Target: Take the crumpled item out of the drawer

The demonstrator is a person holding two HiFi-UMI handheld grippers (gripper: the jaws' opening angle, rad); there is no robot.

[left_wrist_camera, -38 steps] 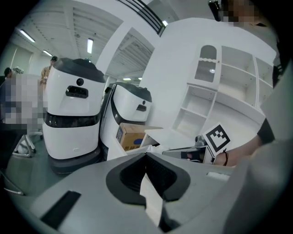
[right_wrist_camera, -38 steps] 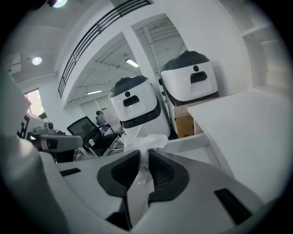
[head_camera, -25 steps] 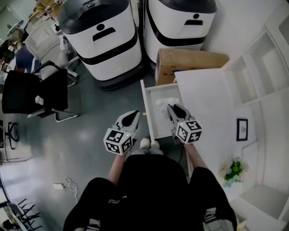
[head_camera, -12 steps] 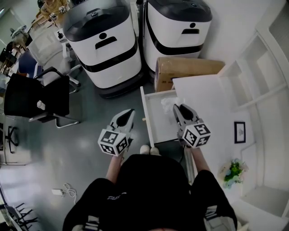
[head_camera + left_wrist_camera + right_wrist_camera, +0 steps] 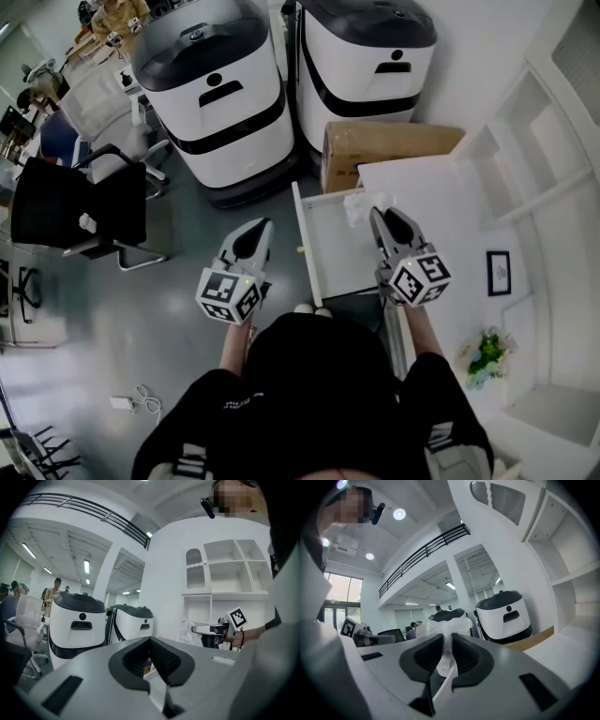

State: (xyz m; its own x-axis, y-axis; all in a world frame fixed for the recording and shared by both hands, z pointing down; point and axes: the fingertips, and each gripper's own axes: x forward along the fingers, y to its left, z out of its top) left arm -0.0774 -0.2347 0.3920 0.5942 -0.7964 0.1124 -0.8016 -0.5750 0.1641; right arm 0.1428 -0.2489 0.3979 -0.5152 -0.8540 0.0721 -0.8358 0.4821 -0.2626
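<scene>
Lifted clear of the drawer bottom since a second ago, the crumpled white plastic bag (image 5: 359, 206) hangs pinched between the narrow jaws of the right hand-held gripper (image 5: 381, 216), above the drawer's back right corner at the white table (image 5: 441, 202) edge. The open drawer (image 5: 330, 255) shows its white bottom. The left hand-held gripper (image 5: 262, 227), jaws closed on nothing, hovers over the grey floor beside the drawer front. A cardboard box (image 5: 389, 145) and two white machines (image 5: 225, 94) stand behind.
</scene>
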